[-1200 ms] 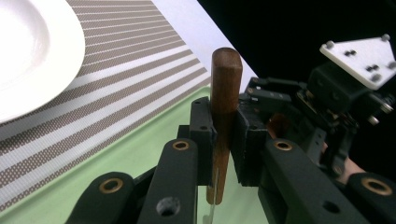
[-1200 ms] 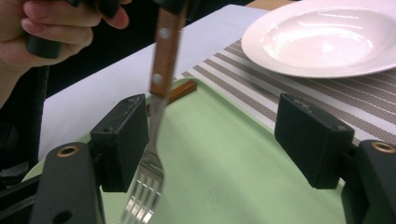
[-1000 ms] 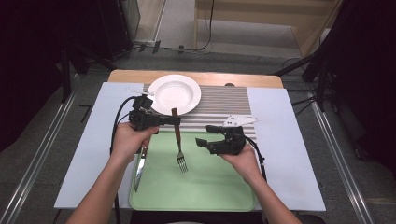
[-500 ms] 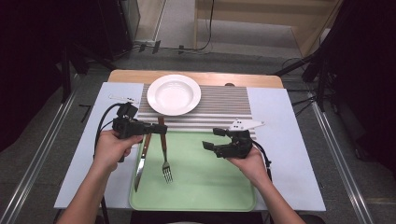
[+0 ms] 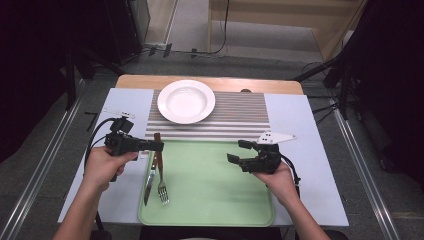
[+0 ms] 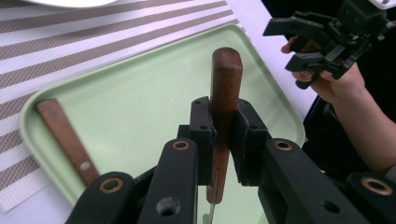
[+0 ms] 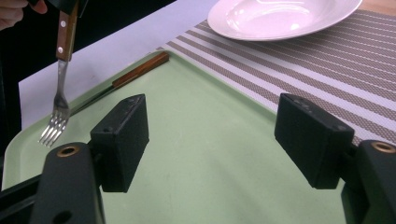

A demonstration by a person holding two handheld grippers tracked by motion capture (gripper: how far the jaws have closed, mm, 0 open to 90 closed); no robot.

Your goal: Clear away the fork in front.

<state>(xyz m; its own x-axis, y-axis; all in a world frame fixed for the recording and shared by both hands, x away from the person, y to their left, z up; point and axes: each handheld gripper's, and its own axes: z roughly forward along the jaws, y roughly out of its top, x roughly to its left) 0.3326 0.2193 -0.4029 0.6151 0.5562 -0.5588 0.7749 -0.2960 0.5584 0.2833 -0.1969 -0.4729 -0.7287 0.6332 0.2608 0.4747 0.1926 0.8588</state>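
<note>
High view: the left gripper (image 5: 156, 145) clamps the brown wooden handle of a steel fork (image 5: 161, 176), which hangs tines-down over the left part of the pale green plastic tray (image 5: 215, 185). Just beside it, a wooden-handled knife (image 5: 150, 181) lies along the tray's left edge. The right gripper (image 5: 239, 151) hovers over the tray's right side, its 2 jaws spread wide with nothing between them. A round white plate (image 5: 186, 101) sits on the grey striped placemat (image 5: 240, 116) beyond the tray.
</note>
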